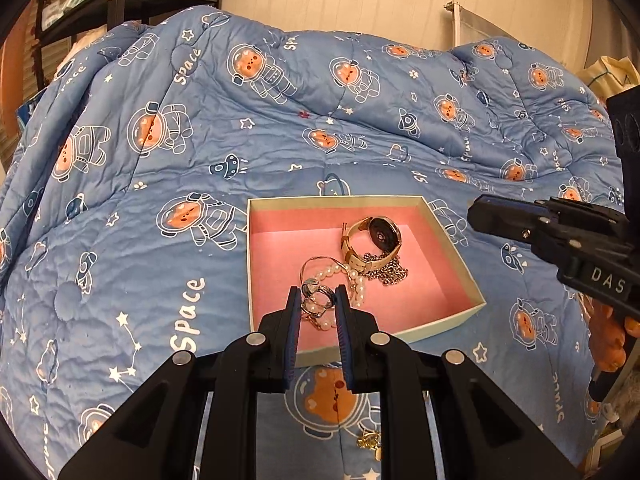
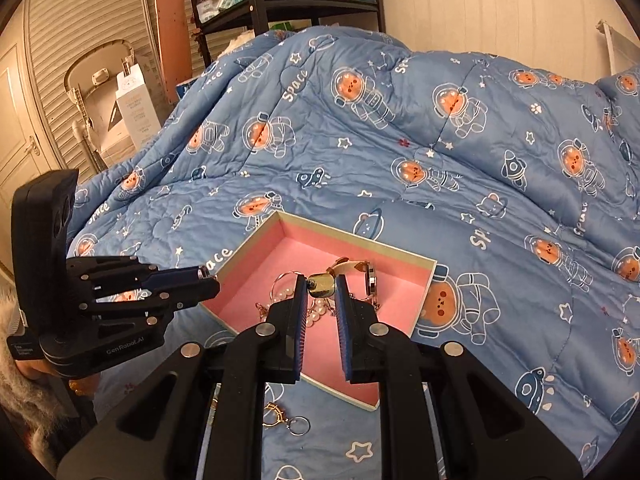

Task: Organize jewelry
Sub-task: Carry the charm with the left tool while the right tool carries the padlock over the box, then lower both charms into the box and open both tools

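Currently the left gripper (image 1: 318, 300) has its fingers closed on a silver ring (image 1: 319, 296), hanging just over the near end of the pink-lined box (image 1: 452, 248) that sits on the bed's blue quilt (image 1: 160, 160). Right gripper (image 2: 320, 286) pinches a gold ring (image 2: 321, 285) between its fingers, also above the box, near its middle. Already in the box: watch (image 1: 374, 240), pearl bracelet (image 1: 344, 276), silver chain (image 1: 390, 272). Loose gold earring pieces (image 2: 280, 418) lie on the quilt just outside the box's near wall.

Handling guess: rings are light, rigid, smooth metal, so they can squirt out of the pads; grip across the band. Chain and pearls are limp; pinch a bunched section. Earrings are small and may sink into soft quilt; come straight down on them.
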Available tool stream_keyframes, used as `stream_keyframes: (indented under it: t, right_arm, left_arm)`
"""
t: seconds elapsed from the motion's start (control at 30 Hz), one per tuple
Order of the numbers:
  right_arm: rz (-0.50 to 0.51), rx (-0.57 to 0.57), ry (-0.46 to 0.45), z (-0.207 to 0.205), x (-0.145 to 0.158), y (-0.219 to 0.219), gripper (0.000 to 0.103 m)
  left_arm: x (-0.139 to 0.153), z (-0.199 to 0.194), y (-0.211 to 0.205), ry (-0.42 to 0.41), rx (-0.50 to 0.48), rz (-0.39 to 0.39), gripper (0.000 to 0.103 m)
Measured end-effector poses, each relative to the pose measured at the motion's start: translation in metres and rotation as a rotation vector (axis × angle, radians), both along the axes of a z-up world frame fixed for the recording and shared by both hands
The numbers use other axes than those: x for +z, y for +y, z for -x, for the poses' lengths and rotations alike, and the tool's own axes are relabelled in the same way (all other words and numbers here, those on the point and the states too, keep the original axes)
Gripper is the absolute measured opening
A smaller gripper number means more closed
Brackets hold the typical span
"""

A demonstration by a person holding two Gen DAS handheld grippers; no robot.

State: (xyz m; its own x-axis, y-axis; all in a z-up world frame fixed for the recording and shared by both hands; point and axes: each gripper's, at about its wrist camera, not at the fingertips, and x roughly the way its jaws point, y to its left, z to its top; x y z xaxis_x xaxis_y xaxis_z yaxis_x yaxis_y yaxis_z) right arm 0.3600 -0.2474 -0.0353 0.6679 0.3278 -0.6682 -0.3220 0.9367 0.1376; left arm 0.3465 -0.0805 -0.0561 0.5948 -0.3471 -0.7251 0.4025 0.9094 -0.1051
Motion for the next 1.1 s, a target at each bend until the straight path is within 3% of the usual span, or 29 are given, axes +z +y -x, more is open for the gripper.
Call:
stream_keyframes:
  t: [0.1, 0.27, 0.57, 0.87, 1.1]
  right_arm:
    - [0.048, 0.019, 0.052, -0.014, -0.020, 0.007, 0.014]
    - [0.038, 0.052, 0.178, -0.039, -0.051, 0.010, 0.014]
    - [0.070, 0.093, 0.329, -0.064, -0.082, 0.017, 0.014]
    - [0.149, 0.102, 0.358, -0.072, -0.091, 0.026, 0.015]
    - [0.199, 0.121, 0.350, -0.071, -0.096, 0.040, 0.015]
  left_arm:
    - [-0.008, -0.012, -0.009, 0.021, -0.019, -0.041, 0.017]
    - [-0.023, -0.031, -0.021, 0.091, -0.061, -0.059, 0.017]
    - [-0.041, -0.052, -0.034, 0.175, -0.103, -0.095, 0.017]
    - [-0.056, -0.066, -0.048, 0.222, -0.123, -0.153, 0.017]
    - [-0.058, -0.068, -0.048, 0.225, -0.117, -0.133, 0.017]
